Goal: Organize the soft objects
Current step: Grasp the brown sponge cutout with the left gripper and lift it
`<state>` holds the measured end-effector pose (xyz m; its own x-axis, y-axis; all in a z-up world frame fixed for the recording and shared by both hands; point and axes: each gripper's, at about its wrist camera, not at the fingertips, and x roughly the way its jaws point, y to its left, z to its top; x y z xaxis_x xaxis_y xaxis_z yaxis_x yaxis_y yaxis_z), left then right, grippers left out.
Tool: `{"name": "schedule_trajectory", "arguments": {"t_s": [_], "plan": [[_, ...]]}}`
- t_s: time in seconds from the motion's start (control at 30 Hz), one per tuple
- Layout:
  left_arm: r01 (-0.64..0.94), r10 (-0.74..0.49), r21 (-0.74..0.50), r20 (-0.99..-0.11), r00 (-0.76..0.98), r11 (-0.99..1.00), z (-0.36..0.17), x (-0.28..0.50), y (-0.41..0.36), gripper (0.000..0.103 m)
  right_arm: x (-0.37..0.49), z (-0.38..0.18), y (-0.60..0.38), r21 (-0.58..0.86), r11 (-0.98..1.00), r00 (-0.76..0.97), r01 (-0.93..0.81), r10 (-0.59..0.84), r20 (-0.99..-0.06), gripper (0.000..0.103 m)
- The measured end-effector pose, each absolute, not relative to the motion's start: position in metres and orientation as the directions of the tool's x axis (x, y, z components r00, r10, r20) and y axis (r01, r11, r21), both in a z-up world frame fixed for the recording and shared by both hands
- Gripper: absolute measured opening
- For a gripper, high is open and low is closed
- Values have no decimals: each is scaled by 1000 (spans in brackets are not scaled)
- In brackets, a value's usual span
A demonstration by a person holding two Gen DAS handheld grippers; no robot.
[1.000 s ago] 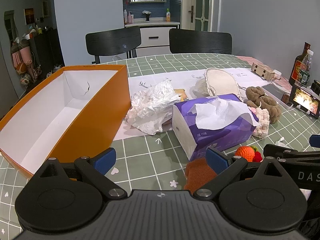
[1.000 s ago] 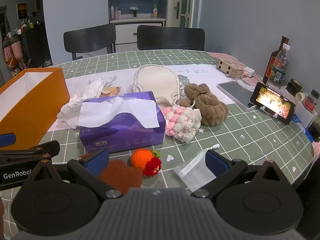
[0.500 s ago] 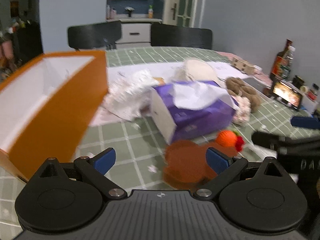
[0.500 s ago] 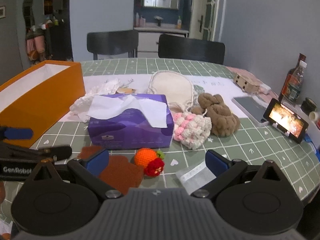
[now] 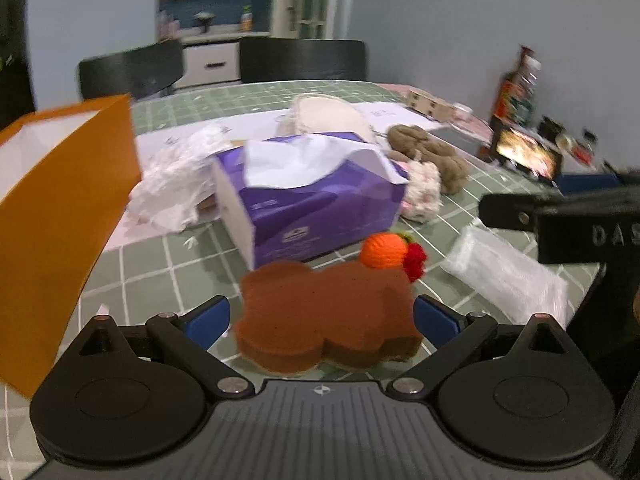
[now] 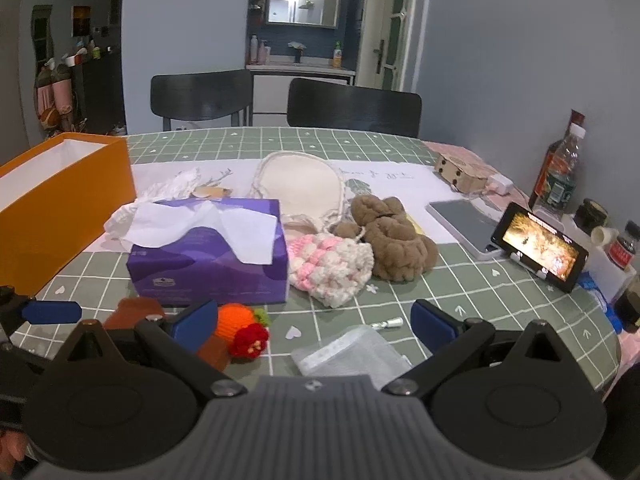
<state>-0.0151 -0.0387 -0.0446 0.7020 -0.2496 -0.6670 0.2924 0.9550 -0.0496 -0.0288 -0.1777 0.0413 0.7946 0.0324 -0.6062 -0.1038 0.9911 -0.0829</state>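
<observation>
Green checked cloth covers the tabletop [image 6: 460, 296], with two dark chairs and a pale blue wall behind it. An orange box [image 5: 68, 208] with a white inside stands open at the left edge, the likely home for the soft things.

The left tongs [image 5: 322, 320] are spread wide, and a brown sponge [image 5: 326, 316] with a lobed, flower-like outline lies flat on the cloth between the two blue pads, neither pad touching it. The right tongs [image 6: 314, 320] are also released and empty, hovering above a clear plastic pouch [image 6: 352, 354].

The step in hand looks like picking up the sponge. It would go best if the left tongs dropped low enough for the pads to meet the sponge's sides at mid-thickness, then squeezed gently; the foam will give, so a firm but not crushing grip should hold it. The knitted orange ball [image 5: 380, 250] with its red tuft sits touching the sponge's far edge and could be dragged along, so a straight lift is safer than a slide.

Behind these sit a purple tissue box [image 6: 212, 256] with a sheet pulled up, a pink-and-white crocheted pouch [image 6: 332, 268], a brown plush toy [image 6: 396, 240], a cream woven bag [image 6: 304, 184] and crumpled white paper [image 5: 172, 184].
</observation>
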Motion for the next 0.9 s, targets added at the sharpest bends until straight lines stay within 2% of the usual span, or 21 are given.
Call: {"name": "schedule_trajectory", "arguments": {"t_s": [0.17,0.23,0.47,0.6,0.7,0.9], "plan": [[492,-309,113,-652,693,863,-42,-12,-54,103,-29,40,-181,-81,990,790,-112,39,-612,100],[589,-337,180,-674,658,788,-44,-9,-60,103,-30,42,-182,-80,990,791,-118,46,-610,100],[843,-416,234,-786,457,484,-45,3,-76,103,-26,45,-182,-106,975,757,-196,82,-648,100],[905,-401,255,-831,386,342,-50,14,-78,103,-20,51,-184,-117,945,690,-305,135,-711,100],[935,-362,225,-877,317,274,-57,25,-74,103,-15,53,-185,-139,903,618,-408,161,-770,100],[951,-307,247,-905,295,185,-68,33,-82,103,2,41,-190,-171,827,485,-535,135,-864,100]]}}
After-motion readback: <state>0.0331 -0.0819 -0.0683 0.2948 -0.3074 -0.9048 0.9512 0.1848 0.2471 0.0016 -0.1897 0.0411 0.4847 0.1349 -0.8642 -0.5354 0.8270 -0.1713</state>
